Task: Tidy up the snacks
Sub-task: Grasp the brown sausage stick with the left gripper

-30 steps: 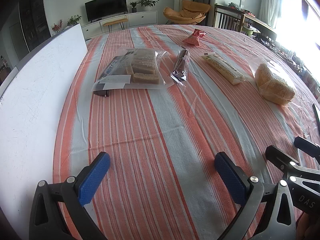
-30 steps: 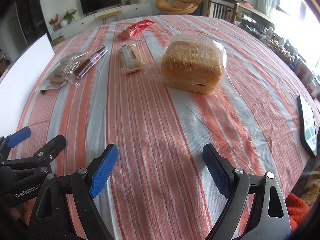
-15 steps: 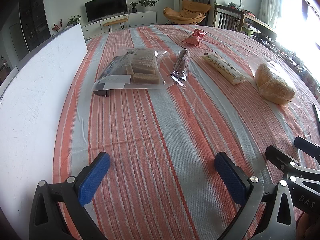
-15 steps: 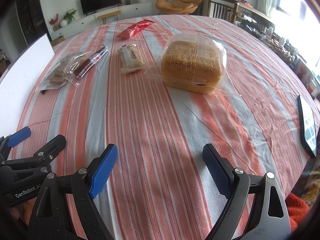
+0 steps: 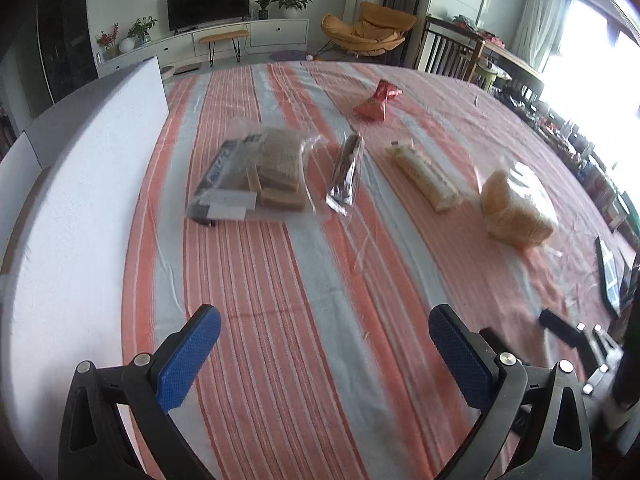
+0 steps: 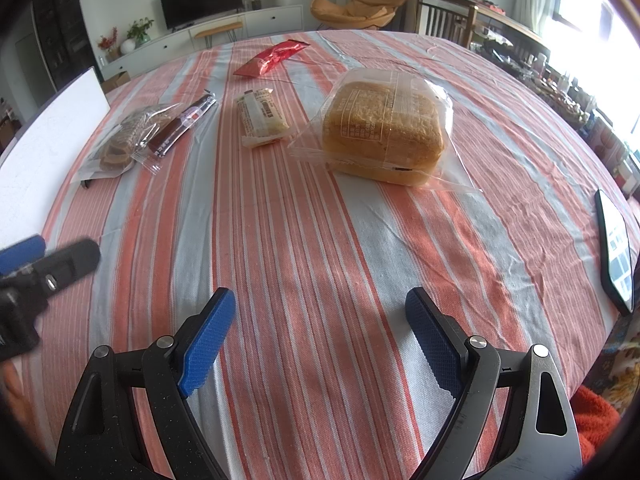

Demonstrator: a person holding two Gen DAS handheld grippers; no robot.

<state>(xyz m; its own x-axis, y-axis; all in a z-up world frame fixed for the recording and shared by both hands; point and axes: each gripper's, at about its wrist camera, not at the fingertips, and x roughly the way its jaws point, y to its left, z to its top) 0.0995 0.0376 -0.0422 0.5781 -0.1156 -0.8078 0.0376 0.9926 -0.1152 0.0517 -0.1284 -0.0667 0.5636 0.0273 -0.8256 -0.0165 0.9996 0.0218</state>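
Note:
Several snacks lie on a striped tablecloth. A clear bag of wafers (image 5: 264,176) (image 6: 124,146) lies at the left. Beside it lie a dark bar (image 5: 346,174) (image 6: 182,126), a pale long pack (image 5: 424,176) (image 6: 260,116), a bagged bread loaf (image 5: 516,212) (image 6: 384,130) and a red packet (image 5: 378,100) (image 6: 272,58) farther back. My left gripper (image 5: 324,352) is open and empty over the near cloth. My right gripper (image 6: 320,340) is open and empty, well short of the loaf.
A white board (image 5: 68,208) (image 6: 48,136) stands along the table's left edge. A phone (image 6: 616,252) (image 5: 608,276) lies near the right edge. The left gripper's fingers show at the left of the right wrist view (image 6: 44,268).
The left gripper has risen and shifted, so its view is blurred and looks further over the table. The right gripper has hardly moved. Both stay open.

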